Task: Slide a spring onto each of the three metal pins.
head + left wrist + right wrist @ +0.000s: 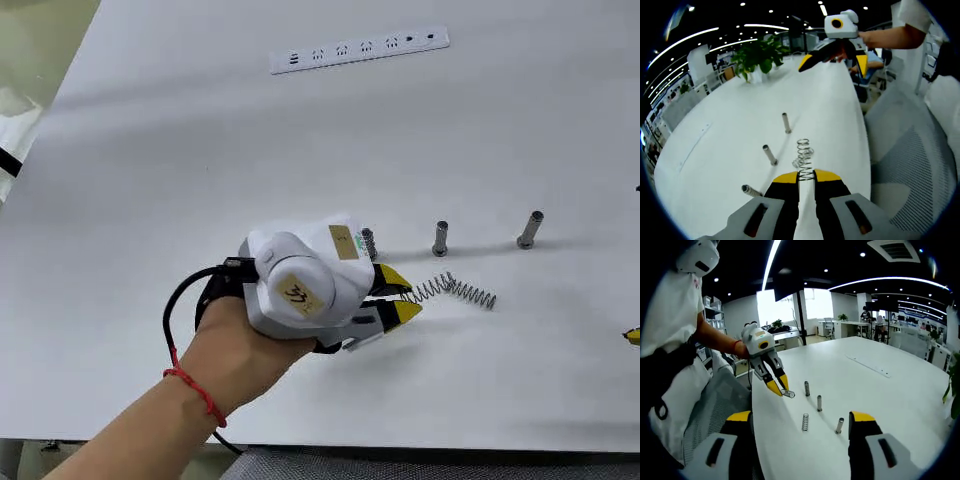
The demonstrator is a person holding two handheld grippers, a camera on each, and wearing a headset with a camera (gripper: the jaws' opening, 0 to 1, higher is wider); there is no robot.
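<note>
Left hand-held gripper (806, 176) pinches spring (803, 157); axis pointing straight ahead.

On the white housing of the left gripper (403, 295), the nearer sticker (300, 293) carries dark handwritten marks, perhaps digits, too skewed to read. The farther sticker (343, 242) bears tiny, illegible print.

The scene was an open-plan office: a long white table (300, 130) with a power strip (360, 48) lying on it, a mesh-backed office chair (920, 165) beside it and a potted plant (760, 55) near its far end. Further rows of desks (850, 329) stood before bright windows (785, 305), under strip lights (771, 260) and an air vent (890, 247) in a dark ceiling.
</note>
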